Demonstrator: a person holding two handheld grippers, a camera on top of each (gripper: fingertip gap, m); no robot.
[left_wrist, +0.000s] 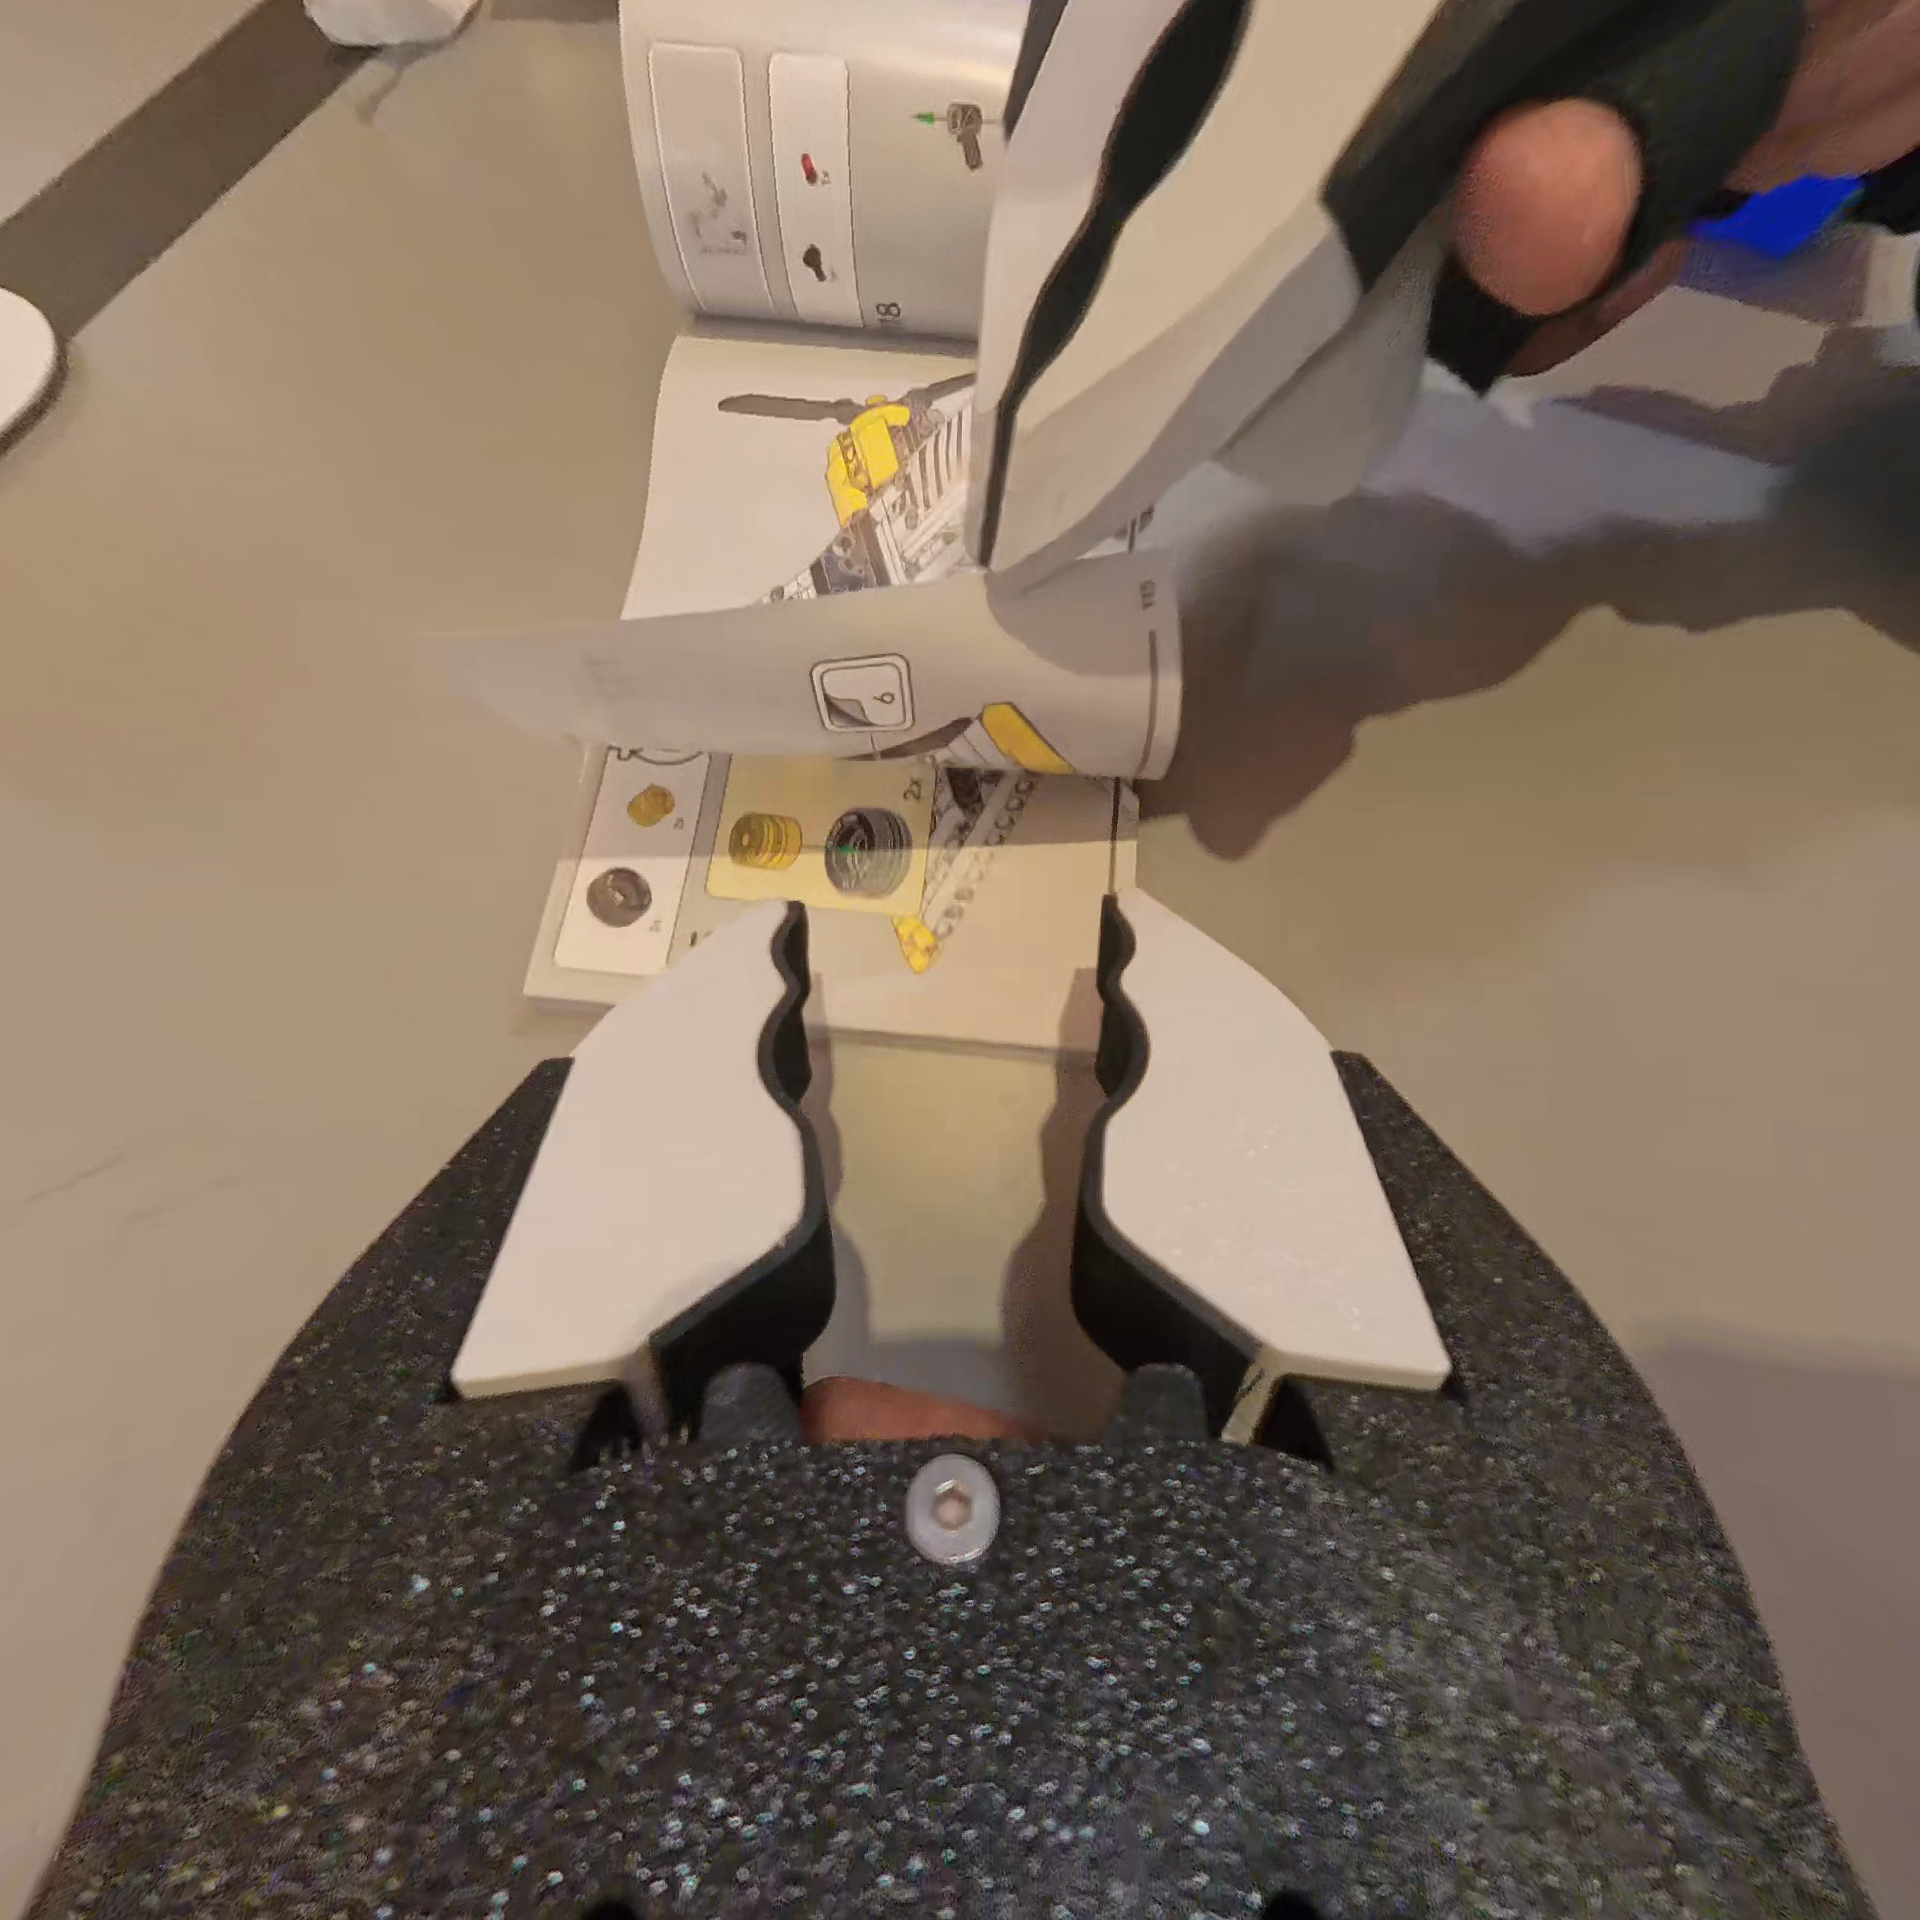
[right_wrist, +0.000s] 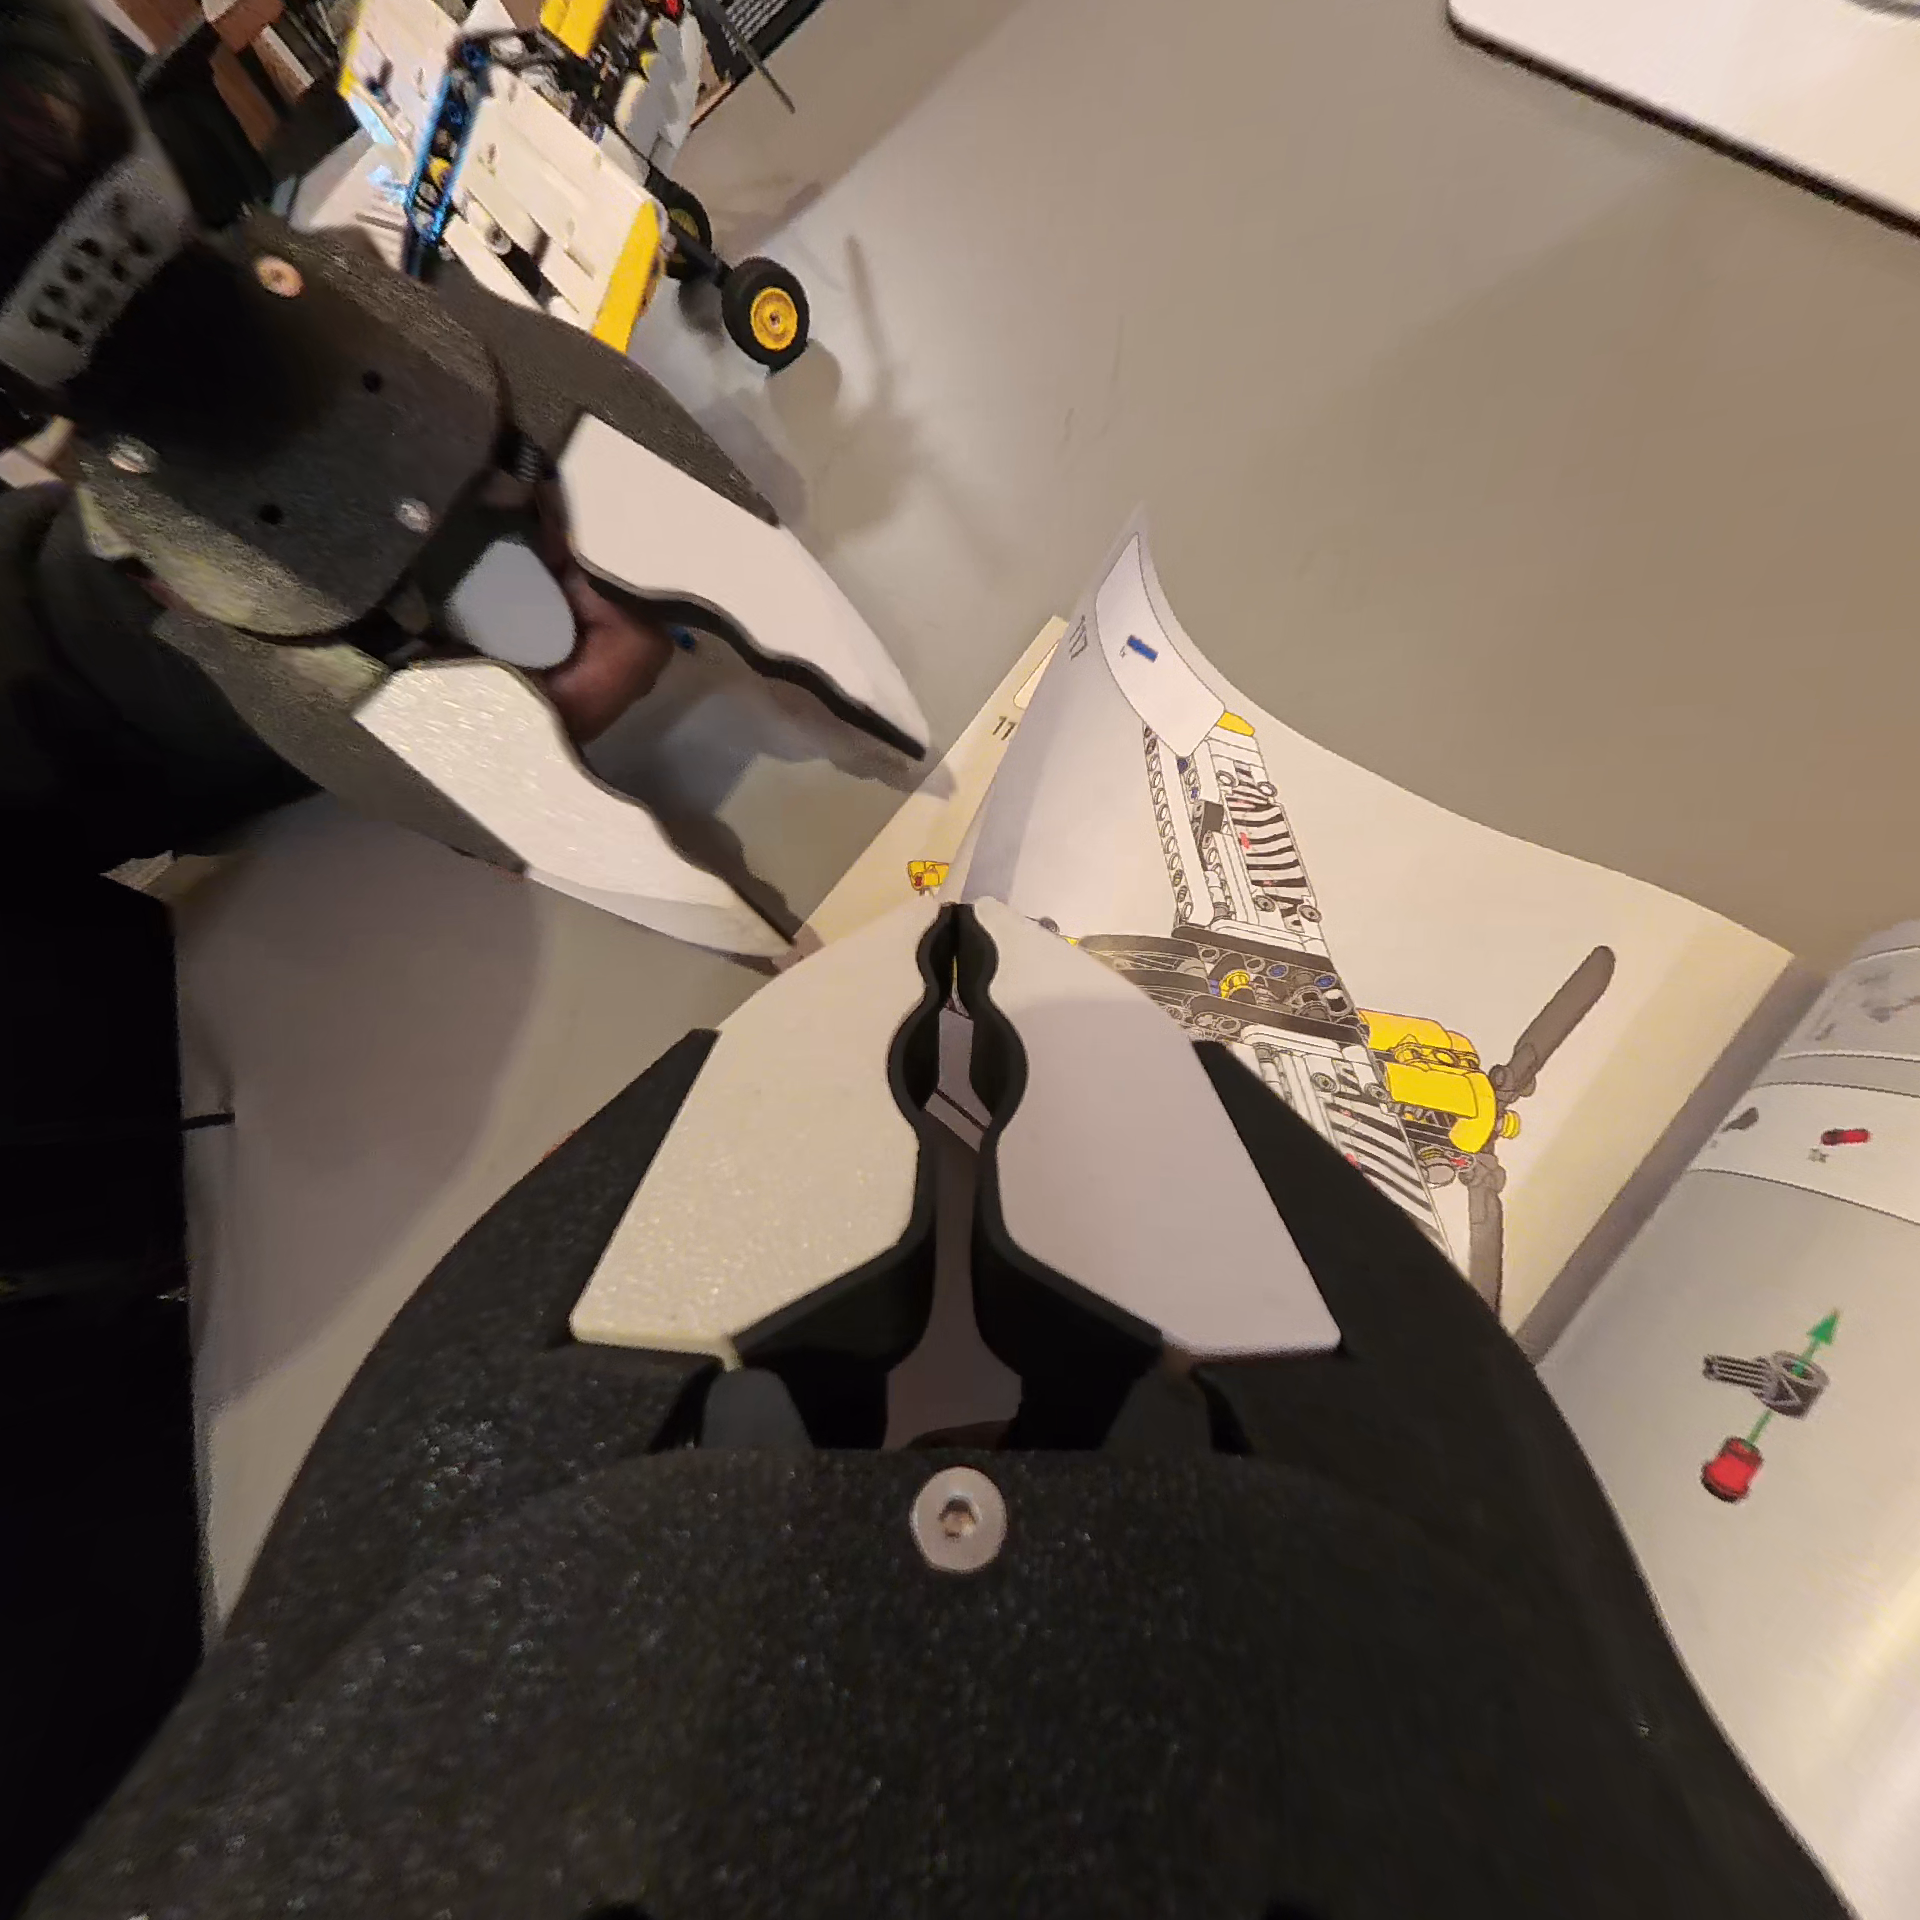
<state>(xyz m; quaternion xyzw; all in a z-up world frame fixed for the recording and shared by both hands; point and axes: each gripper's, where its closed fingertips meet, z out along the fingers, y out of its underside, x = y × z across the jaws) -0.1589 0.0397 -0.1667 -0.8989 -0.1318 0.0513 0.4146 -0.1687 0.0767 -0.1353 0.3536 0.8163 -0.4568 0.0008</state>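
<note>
Right wrist view: 2 claws, 1 booklet

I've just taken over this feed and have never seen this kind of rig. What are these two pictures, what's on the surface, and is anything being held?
These are two hand-held pincers, each with a camera looking along its own fingers. In the left one's view, the left gripper stands open with nothing between its fingers, above the near edge of an open instruction booklet on a beige table. In the right one's view, the right gripper is shut on the edge of a lifted page, which curls up off the booklet. A yellow-wheeled toy model stands farther off.
</note>
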